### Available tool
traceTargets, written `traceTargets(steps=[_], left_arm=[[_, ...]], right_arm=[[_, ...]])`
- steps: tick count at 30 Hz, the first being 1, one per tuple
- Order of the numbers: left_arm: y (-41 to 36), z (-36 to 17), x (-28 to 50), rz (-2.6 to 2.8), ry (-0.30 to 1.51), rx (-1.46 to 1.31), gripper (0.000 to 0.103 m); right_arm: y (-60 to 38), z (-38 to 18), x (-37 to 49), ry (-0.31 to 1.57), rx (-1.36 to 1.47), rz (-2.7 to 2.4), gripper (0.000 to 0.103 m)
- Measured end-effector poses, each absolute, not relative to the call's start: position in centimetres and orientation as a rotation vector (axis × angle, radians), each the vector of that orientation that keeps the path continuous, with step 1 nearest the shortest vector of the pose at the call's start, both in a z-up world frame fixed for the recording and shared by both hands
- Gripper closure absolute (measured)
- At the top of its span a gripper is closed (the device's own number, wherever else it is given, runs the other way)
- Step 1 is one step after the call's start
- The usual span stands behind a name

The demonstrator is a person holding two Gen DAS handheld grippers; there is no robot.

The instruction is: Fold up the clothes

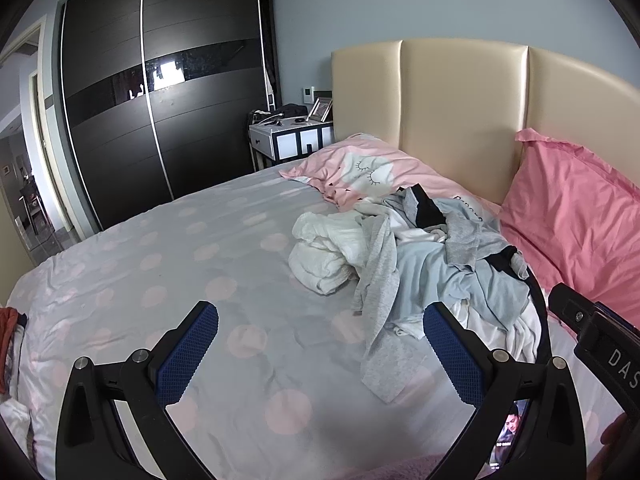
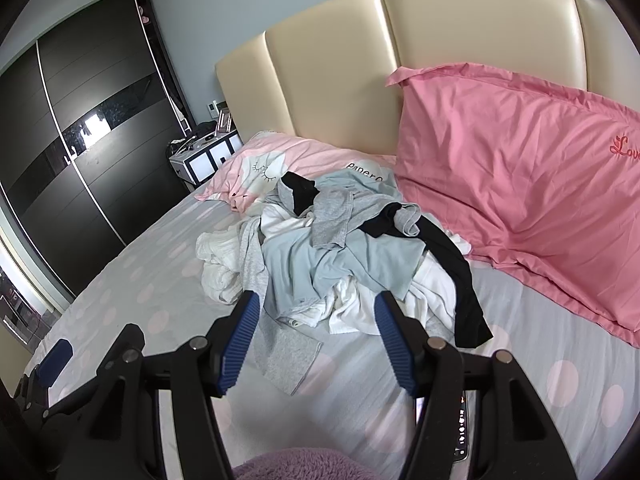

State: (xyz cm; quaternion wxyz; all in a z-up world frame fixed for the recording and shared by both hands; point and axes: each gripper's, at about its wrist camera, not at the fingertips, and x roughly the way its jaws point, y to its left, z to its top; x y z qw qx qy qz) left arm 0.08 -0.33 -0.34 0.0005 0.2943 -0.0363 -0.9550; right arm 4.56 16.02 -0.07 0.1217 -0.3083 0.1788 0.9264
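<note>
A heap of unfolded clothes (image 1: 424, 256) (image 2: 340, 248) lies on the bed near the pillows: white, light blue, grey and black garments tangled together. A grey piece (image 1: 380, 320) (image 2: 280, 356) trails out toward me. My left gripper (image 1: 320, 312) hovers open over bare sheet, left of the heap's near edge. Over the heap's near edge, my right gripper (image 2: 316, 300) is open with nothing between its blue pads. The right gripper's body (image 1: 600, 332) shows at the right edge of the left wrist view, and the left gripper (image 2: 60, 356) shows low left in the right wrist view.
The bed (image 1: 200, 260) has a grey sheet with pink dots. Behind the heap lie a pink printed pillow (image 1: 360, 164) and a plain pink pillow (image 2: 520, 180), against a cream headboard (image 2: 340, 60). A nightstand (image 1: 288, 136) and dark wardrobe (image 1: 160, 100) stand to the left.
</note>
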Motion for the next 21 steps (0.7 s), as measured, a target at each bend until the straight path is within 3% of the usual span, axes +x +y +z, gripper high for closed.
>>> traceTargets(steps=[21], left_arm=[[-0.56,-0.39,0.13,-2.985,-0.083,0.934,0.000]], right_arm=[[15.92,-0.24,4.67,0.516,-0.914,2.701,0.044]])
